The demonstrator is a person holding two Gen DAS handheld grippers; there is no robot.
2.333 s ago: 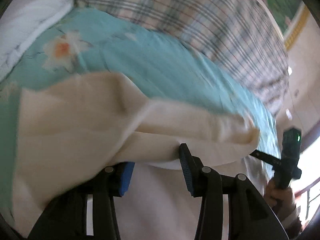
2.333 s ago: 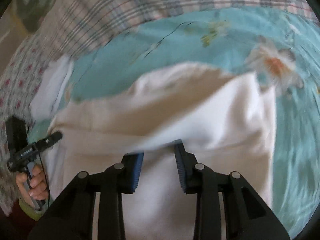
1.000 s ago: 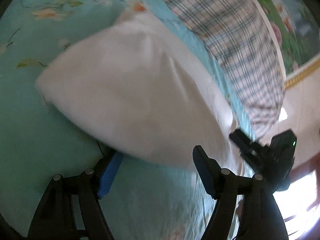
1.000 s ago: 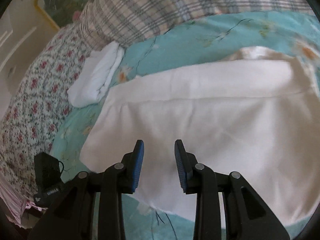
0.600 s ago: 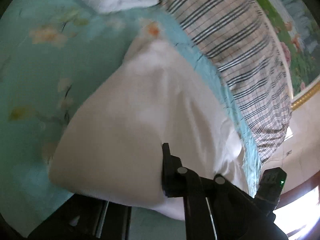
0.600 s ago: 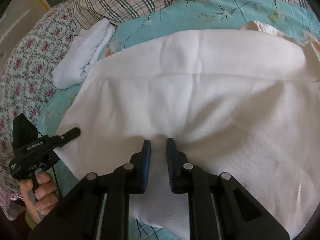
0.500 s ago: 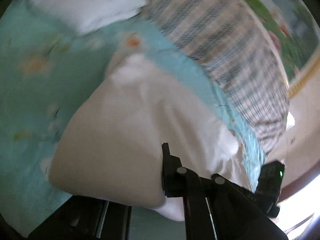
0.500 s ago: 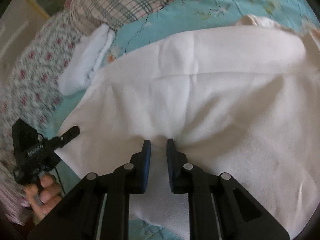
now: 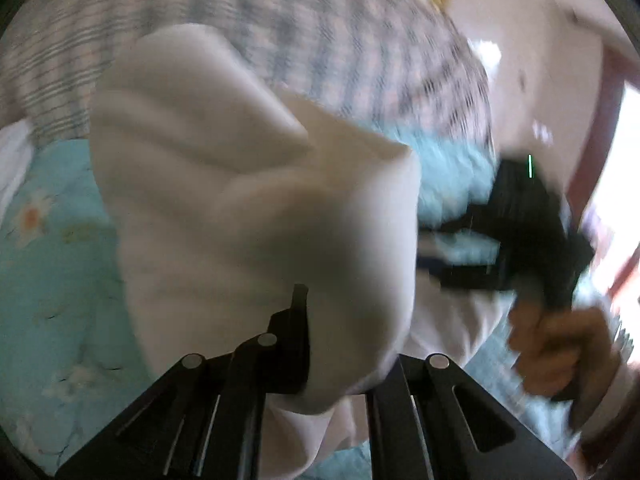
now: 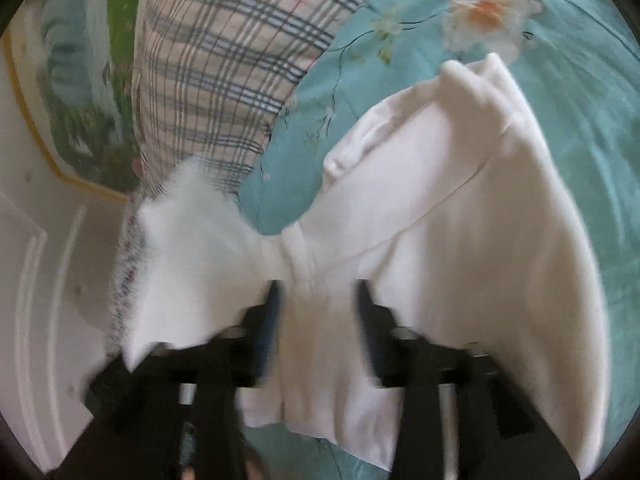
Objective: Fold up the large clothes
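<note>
Left wrist view: a cream garment (image 9: 256, 208) bunched and lifted in the left gripper (image 9: 344, 336), mid-fold.

The cloth drapes over and ahead of the left fingers, hiding the right-hand one, so the grip looks closed on fabric. In the right wrist view the right gripper (image 10: 316, 312) has its fingers set apart with the garment (image 10: 460, 220) lying between and ahead of them; blur leaves it unclear whether they hold it. Beyond the fingers lie the teal floral bedsheet (image 10: 560, 92) and a plaid pillow (image 10: 224, 52). Judging from the layered edges, at least one fold is made, but the piece is crumpled and off the bed, so squaring and laying down remain.
</note>
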